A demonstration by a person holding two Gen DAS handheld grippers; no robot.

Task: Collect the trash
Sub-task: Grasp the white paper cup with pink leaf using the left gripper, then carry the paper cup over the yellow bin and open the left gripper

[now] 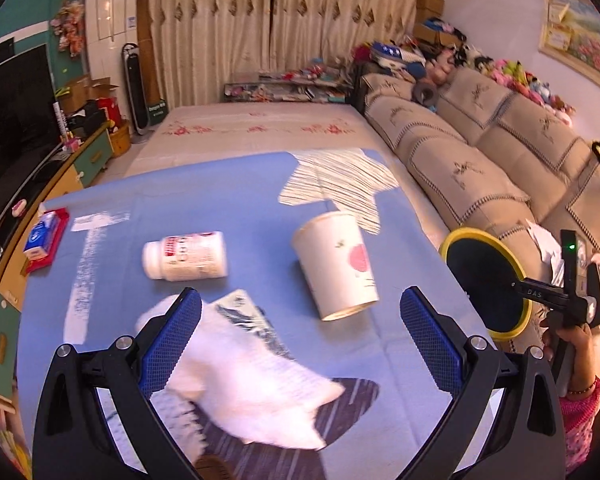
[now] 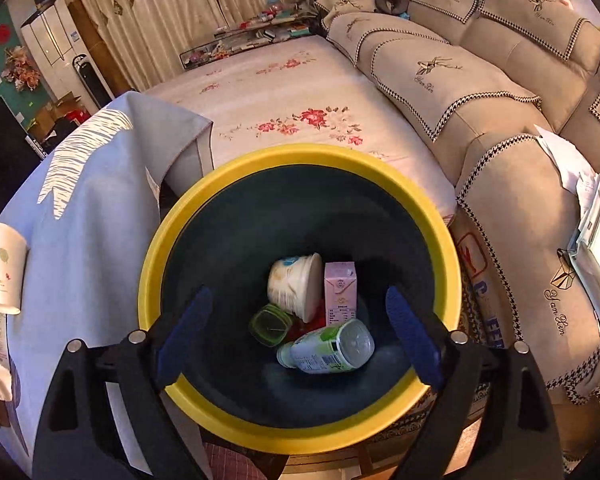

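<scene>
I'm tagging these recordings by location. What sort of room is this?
Most likely a home living room: a long beige sofa with embroidered covers, floor-length curtains, and a flat-screen television on a low cabinet. The work happens at a table under a blue tablecloth.

Blue-clothed table [image 1: 148,200]: 1 paper cup [image 1: 336,264], pill bottle [image 1: 186,255], white wrapper [image 1: 256,376], tissue pack [image 1: 44,238].

Warm, bright indoor light; heavy fisheye bending and dark corners; left view motion-blurred, right view sharp.
</scene>
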